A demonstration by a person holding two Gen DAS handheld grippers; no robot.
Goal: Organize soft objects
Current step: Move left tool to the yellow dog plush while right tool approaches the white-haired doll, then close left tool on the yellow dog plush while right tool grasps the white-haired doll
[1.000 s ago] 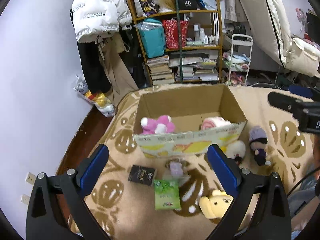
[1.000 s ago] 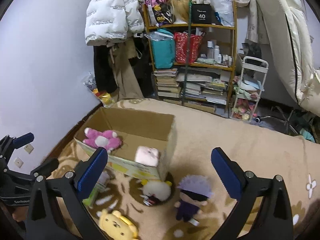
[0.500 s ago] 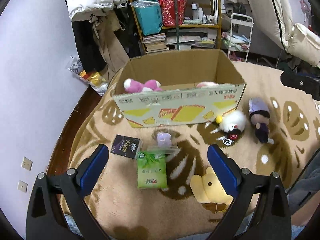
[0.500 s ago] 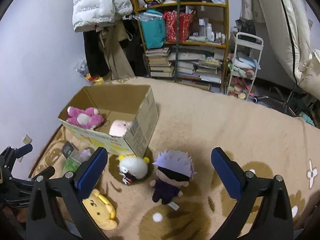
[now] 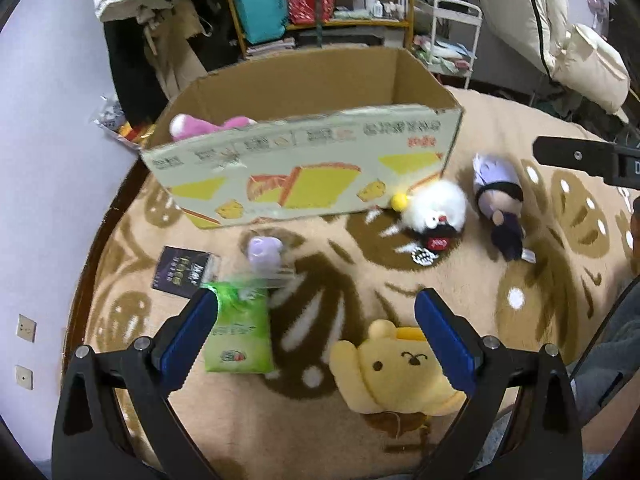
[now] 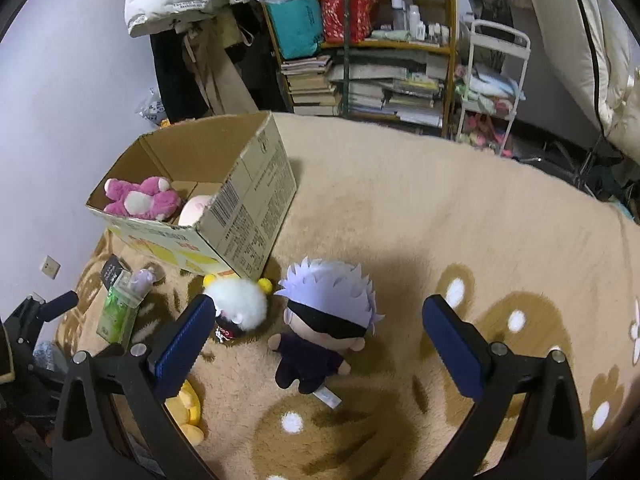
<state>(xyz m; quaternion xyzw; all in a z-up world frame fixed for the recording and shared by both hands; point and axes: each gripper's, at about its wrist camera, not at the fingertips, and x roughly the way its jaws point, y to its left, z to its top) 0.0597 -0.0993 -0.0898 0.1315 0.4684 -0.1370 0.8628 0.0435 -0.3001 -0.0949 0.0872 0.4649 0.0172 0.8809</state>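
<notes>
A cardboard box (image 5: 304,168) stands on the beige rug and holds a pink plush bear (image 6: 140,202) and a pale pink plush (image 6: 196,210). A yellow dog plush (image 5: 396,372) lies just before my open, empty left gripper (image 5: 316,336), near its right finger. A white fluffy plush (image 5: 436,212) and a purple-haired doll (image 5: 500,200) lie right of the box. My right gripper (image 6: 320,340) is open and empty, low over the purple-haired doll (image 6: 328,320), with the white fluffy plush (image 6: 238,306) by its left finger.
A green tissue pack (image 5: 238,332), a small lilac object (image 5: 264,250) and a dark card pack (image 5: 184,272) lie left of the plushes. A cluttered shelf (image 6: 360,40), a white cart (image 6: 492,88) and hanging coats stand beyond the rug.
Both grippers have dropped lower and closer to the rug. The yellow plush now sits near my left fingers, and the purple-haired doll now sits between my right fingers.
</notes>
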